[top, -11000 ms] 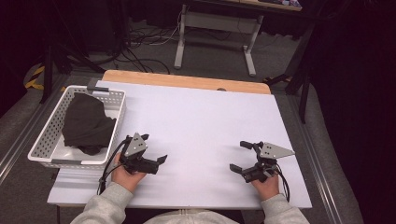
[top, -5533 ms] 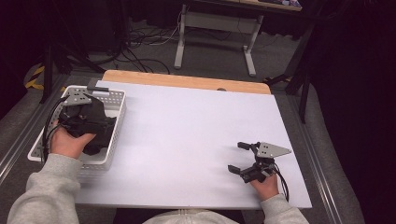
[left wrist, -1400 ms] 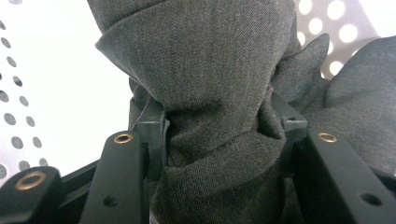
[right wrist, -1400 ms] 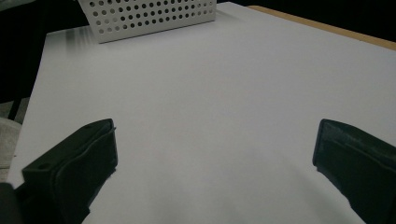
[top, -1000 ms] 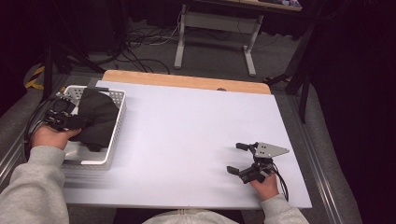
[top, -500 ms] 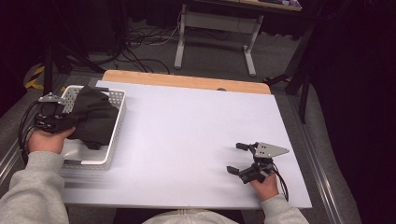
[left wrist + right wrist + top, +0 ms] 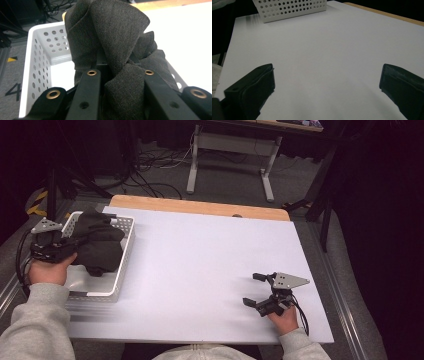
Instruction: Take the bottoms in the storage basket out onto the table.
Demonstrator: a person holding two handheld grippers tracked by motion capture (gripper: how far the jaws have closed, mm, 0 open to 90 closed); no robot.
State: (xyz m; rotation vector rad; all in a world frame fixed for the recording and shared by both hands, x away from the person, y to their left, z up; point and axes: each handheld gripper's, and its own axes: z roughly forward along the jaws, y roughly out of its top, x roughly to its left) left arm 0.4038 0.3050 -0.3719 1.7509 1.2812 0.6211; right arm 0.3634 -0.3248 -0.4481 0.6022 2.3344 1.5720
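Observation:
A dark grey cloth [image 7: 97, 245] is bunched in the white perforated basket [image 7: 114, 287] at the table's left side. My left gripper [image 7: 75, 245] reaches in over the basket's left rim; its jaws have just been closing and are now shut on a fold of the cloth [image 7: 120, 62], which rises a little above the basket [image 7: 40, 65]. At the table's front right, my right gripper [image 7: 256, 290] rests on the white table top with its jaws wide apart and nothing between them. The right gripper view has the bare table between the two black fingers [image 7: 254, 87] and the basket [image 7: 289, 8] far off.
The white table top [image 7: 200, 265] has a wooden strip [image 7: 200, 207] along its far edge. Beyond it stand a desk frame [image 7: 230, 160] and cables on the floor. Metal rails run along both sides of the table.
The left gripper closed on the dark cloth and drew back toward the basket's left rim, lifting slightly; the cloth bunched up with it. The right gripper stayed put.

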